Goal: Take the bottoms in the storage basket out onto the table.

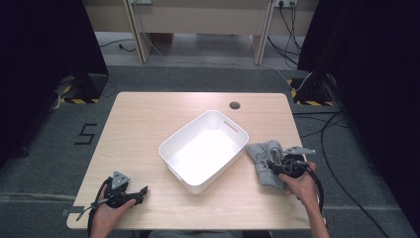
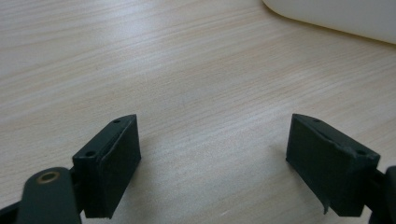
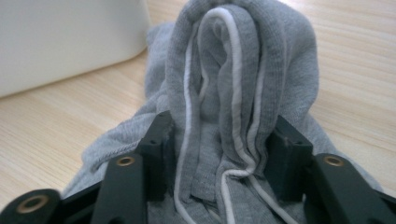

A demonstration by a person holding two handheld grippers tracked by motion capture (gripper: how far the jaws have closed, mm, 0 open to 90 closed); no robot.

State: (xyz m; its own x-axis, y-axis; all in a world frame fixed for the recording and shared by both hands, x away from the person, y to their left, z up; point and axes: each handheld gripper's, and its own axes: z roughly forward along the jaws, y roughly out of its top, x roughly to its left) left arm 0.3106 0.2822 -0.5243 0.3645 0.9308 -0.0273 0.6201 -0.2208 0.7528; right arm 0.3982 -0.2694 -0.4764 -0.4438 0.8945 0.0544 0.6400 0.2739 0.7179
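A crumpled grey garment with white piping lies on the wooden table, just right of a white plastic bin. My right gripper sits on the garment's near side. In the right gripper view the grey garment is bunched up in a ridge between the jaws of my right gripper, and both pads press into the folds. My left gripper rests low over the table's front left corner. In its own view my left gripper is open, with bare wood between the jaws.
The bin is empty and stands at an angle mid-table; its wall shows in the left gripper view and the right gripper view. A round cable hole sits near the far edge. Cables run across the floor at the right.
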